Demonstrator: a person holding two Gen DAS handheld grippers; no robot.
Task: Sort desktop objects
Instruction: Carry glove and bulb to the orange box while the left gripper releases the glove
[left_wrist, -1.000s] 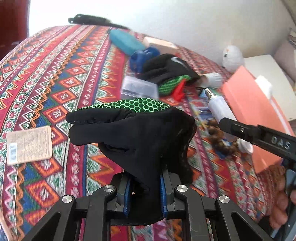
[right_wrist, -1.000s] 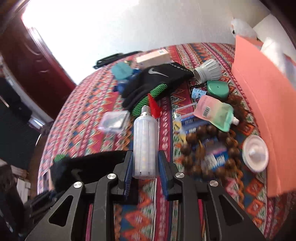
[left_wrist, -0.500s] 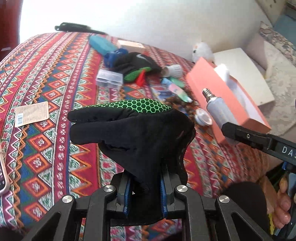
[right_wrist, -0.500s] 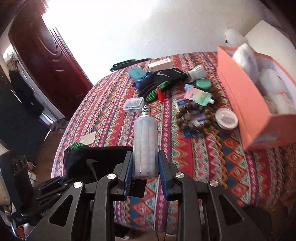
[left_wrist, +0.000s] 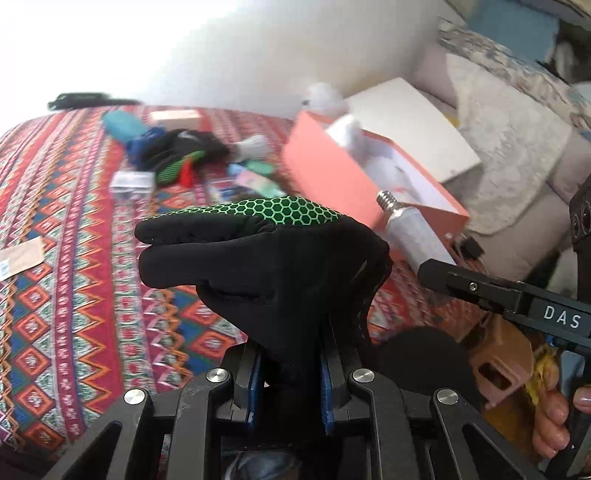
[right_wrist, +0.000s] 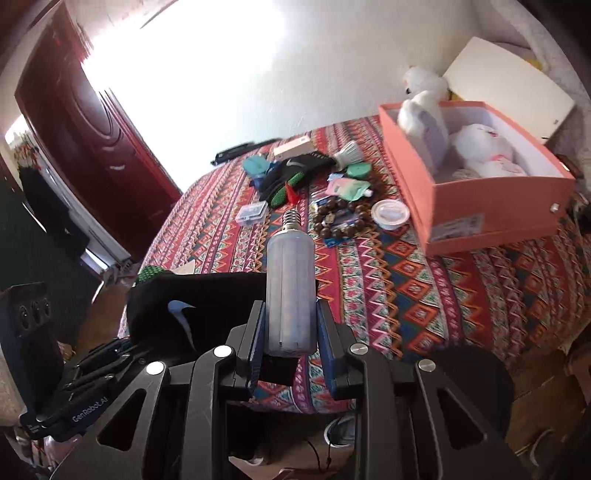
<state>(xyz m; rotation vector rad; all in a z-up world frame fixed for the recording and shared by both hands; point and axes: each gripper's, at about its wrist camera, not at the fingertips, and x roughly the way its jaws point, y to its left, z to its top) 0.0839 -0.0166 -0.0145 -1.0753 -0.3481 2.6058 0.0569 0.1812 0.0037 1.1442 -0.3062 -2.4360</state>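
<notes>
While the left gripper (left_wrist: 290, 373) clamps a black glove (left_wrist: 266, 258), the right gripper (right_wrist: 290, 332) grips a corn bulb (right_wrist: 291, 291). Both hang above the table edge, the pink box (right_wrist: 491, 206) at two o'clock. Keep both grips firm and level while carrying.

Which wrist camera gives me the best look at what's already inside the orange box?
The right wrist view. It looks down into the open orange box, showing white plush toys inside. The left wrist view shows the box blurred and side-on, with the black glove and LED corn bulb crossing it.
</notes>
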